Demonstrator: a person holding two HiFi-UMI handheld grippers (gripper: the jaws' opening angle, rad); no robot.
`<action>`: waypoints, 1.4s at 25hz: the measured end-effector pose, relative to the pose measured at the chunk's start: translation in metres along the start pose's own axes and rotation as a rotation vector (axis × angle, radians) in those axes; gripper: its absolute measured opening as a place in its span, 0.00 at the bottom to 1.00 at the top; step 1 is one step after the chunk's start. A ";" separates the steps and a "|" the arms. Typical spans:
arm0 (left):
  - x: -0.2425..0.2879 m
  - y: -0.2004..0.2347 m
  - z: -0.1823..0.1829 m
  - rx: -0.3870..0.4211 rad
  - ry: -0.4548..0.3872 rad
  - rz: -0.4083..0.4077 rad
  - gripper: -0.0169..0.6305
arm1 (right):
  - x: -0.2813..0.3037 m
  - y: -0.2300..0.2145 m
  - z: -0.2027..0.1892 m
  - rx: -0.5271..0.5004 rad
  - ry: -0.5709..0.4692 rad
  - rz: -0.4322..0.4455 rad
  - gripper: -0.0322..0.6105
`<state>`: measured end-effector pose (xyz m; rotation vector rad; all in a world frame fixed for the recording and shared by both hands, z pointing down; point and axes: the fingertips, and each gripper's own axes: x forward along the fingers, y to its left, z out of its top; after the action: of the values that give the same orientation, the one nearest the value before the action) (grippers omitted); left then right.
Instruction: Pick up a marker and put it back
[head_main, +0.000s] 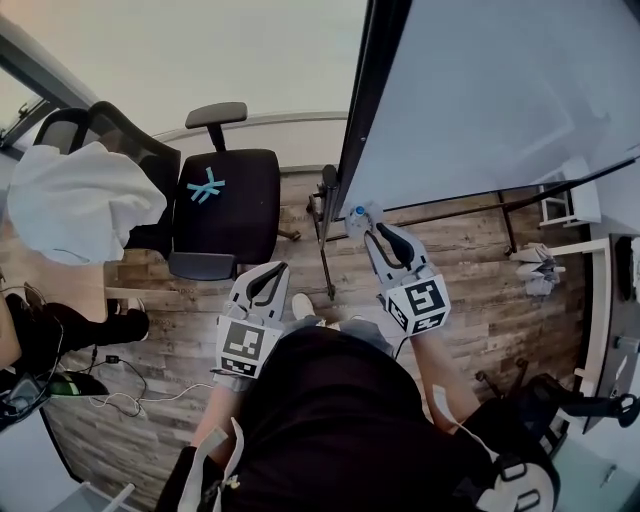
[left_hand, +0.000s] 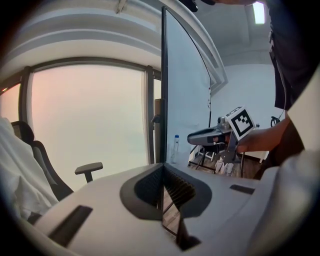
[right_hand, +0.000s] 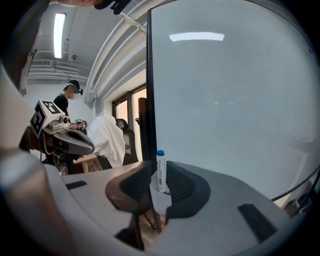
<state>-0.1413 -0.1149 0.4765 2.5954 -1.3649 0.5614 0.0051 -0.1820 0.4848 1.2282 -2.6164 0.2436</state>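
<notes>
Room: wood-plank floor (head_main: 470, 250), pale in the overhead light; a large whiteboard (head_main: 500, 90) on a dark stand occupies the upper right. Black office chair (head_main: 225, 200), its seat bearing a blue tape mark (head_main: 206, 187). A second chair beside it is draped with a white cloth (head_main: 80, 200). Loose cables (head_main: 130, 400) lie on the floor at lower left. Right gripper (head_main: 362, 218): jaws closed around a marker (head_main: 357, 212), white barrel and blue cap, held upright close to the whiteboard's dark edge frame; contact with the board cannot be judged. Left gripper (head_main: 272, 272): jaws drawn together with nothing between them, held low over the floor, well apart from the board.
</notes>
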 end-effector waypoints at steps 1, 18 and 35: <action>0.000 0.003 -0.001 0.003 0.000 -0.003 0.04 | 0.003 0.001 -0.001 -0.001 0.005 -0.006 0.20; -0.015 0.050 -0.021 0.002 0.013 -0.006 0.04 | 0.045 -0.002 -0.014 0.009 0.057 -0.114 0.21; -0.011 0.053 -0.020 0.011 0.009 -0.013 0.04 | 0.045 -0.005 -0.010 0.000 0.048 -0.133 0.17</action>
<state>-0.1954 -0.1304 0.4889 2.6054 -1.3452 0.5791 -0.0169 -0.2157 0.5076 1.3728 -2.4820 0.2451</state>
